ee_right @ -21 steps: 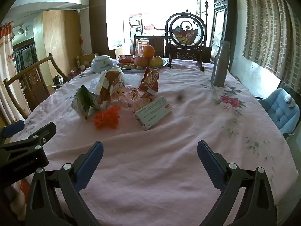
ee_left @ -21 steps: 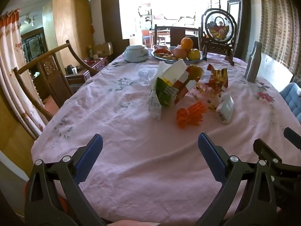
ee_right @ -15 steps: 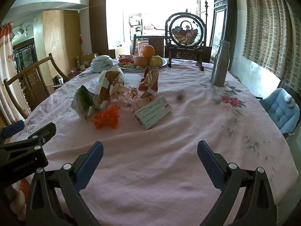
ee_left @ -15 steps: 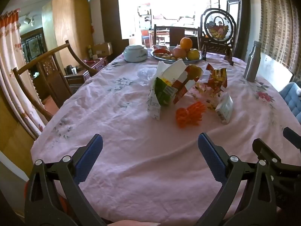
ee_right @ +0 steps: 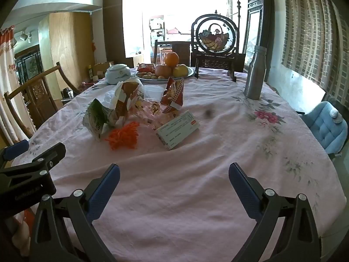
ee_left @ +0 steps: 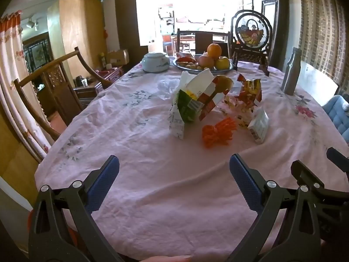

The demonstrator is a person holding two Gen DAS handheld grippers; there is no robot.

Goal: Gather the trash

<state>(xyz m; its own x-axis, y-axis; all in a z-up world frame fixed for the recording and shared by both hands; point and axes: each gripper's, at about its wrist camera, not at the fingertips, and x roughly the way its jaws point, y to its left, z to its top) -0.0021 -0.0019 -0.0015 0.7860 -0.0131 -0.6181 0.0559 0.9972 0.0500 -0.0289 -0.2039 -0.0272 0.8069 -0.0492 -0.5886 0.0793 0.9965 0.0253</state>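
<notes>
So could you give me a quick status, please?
Left gripper and right gripper open, empty. Trash pile mid-table, untouched. Nothing in the way.

Each view sits just behind its own claw and looks forward and downward along the two spread fingers, low over the near edge of the pink tablecloth (ee_left: pixel 135 135). Ahead of the left gripper (ee_left: pixel 174 168) the trash pile (ee_left: pixel 196 107) lies centre-right; ahead of the right gripper (ee_right: pixel 174 174) it lies left. Both views share the pile, the fruit plate (ee_right: pixel 189 73), and each other's claw at the frame edge.
</notes>
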